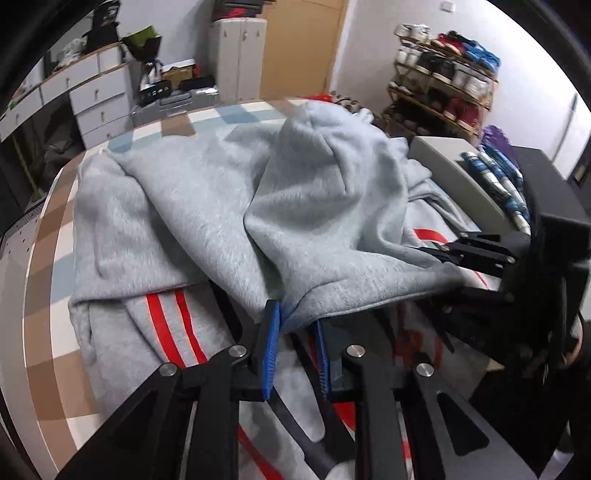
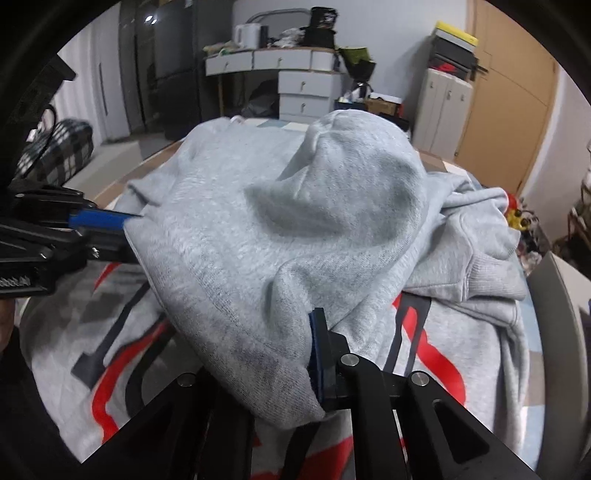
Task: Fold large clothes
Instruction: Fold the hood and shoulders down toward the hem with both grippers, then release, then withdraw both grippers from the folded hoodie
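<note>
Left wrist view: grey sweatshirt point(image 1: 177, 206) filling the middle of the frame, heaped over a checked brown, white and blue cover point(image 1: 48, 295) that shows along the left edge and at upper centre. Upper layer turned over toward the bottom of the frame, plain inner side up, bulging into a rounded hump at centre right. Red stripes and dark print on the layer beneath, lower left and lower right. Left gripper point(image 1: 295, 314) at bottom centre, blue pads point(image 1: 267, 354) narrowly apart, a clear gap between them lower down, the sweatshirt's hem lying between their tips. Right gripper point(image 1: 436, 254) coming in from the right edge, its tips at the same hem. Shoe rack point(image 1: 443, 81) at upper right, white drawers point(image 1: 99, 103) at upper left, wooden door point(image 1: 299, 48) at top centre. Right wrist view: same sweatshirt across the middle of the frame, hump at upper centre, ribbed cuff and folded sleeve at the right, red and dark print below at lower left and lower right. One blue pad and black finger of the right gripper visible at bottom centre, hard against the hem; other finger buried under cloth, so impossible to tell whether clamped or loose. Left gripper at middle left, blue pad reaching the edge of the cloth. White kettle point(image 2: 246, 35) on the drawers at top centre.
</note>
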